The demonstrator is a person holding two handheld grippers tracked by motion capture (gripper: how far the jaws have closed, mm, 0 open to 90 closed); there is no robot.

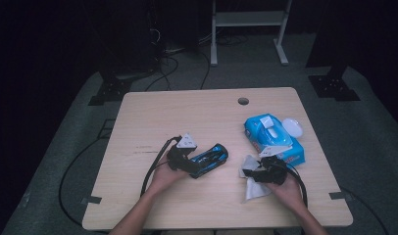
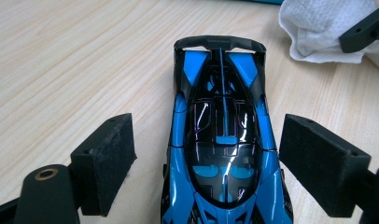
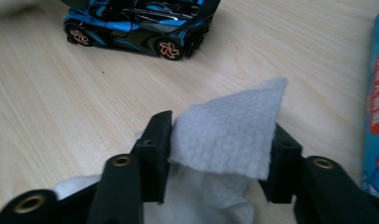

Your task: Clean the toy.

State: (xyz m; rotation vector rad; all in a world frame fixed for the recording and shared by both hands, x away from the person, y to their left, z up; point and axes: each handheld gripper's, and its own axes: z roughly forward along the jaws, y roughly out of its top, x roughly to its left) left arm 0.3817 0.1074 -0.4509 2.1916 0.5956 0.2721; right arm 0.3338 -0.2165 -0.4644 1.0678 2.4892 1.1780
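Blue-and-black toy car [image 1: 210, 159] sits on the wooden table [image 1: 187, 117], left of centre near the front edge, lying at a slant. In the left gripper view the car [image 2: 222, 149] lies lengthwise between the two black pads, rear wing at the far end. Left gripper [image 1: 189, 166] spread wide around it; both pads stand clear of the bodywork, gaps visible on each side, so nothing is clamped.

Right gripper [image 1: 258, 172] to the car's right, apart from it. Its own view shows the jaws partly closed on a fold of white wipe [image 3: 225, 135], which stands up between the pads and bunches below them. From above, the wipe [image 1: 251, 188] trails onto the table beneath the hand.

Beyond the right gripper: blue wipes pack [image 1: 273, 137], flap lifted; a white rounded object [image 1: 292, 127] just beside its far right edge, possibly a lid, too small to tell. Round cable hole [image 1: 243, 101] near the table's far edge.
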